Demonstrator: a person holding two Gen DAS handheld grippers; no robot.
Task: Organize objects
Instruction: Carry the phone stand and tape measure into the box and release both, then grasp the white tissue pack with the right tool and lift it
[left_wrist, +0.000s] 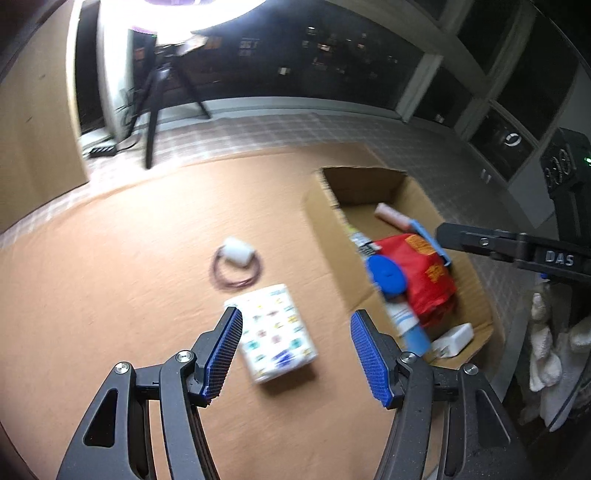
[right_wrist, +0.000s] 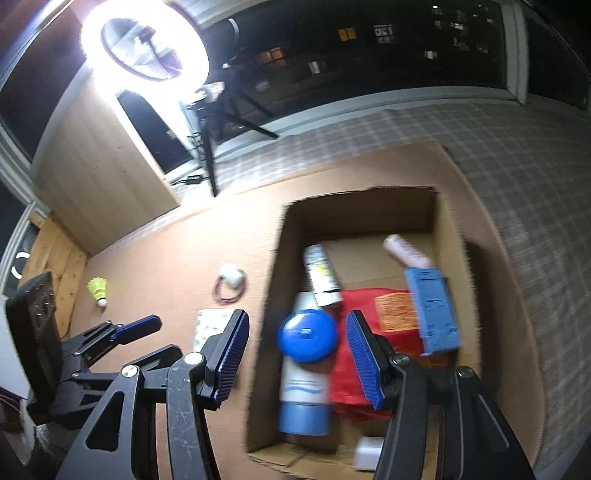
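Observation:
My left gripper (left_wrist: 300, 353) hangs open over the brown mat, with a white patterned packet (left_wrist: 277, 332) lying flat on the mat between its fingers, untouched. Beyond it a white cap (left_wrist: 238, 251) rests on a reddish band loop (left_wrist: 236, 275). My right gripper (right_wrist: 297, 354) is open above the cardboard box (right_wrist: 273, 277). A blue round lid (right_wrist: 308, 334) lies between its pads, clear of both, on a white-and-blue tube (right_wrist: 304, 391). Also in the box are a red bag (right_wrist: 356, 373), a blue case (right_wrist: 432, 310), a pink tube (right_wrist: 404, 251) and a white charger (left_wrist: 456, 338).
A yellow shuttlecock (right_wrist: 98, 291) lies at the mat's far left. A ring light (right_wrist: 144, 40) on a tripod (left_wrist: 151, 110) stands behind the mat, by the dark windows. White cloth (left_wrist: 546, 350) hangs at the right edge. The floor around is checked tile.

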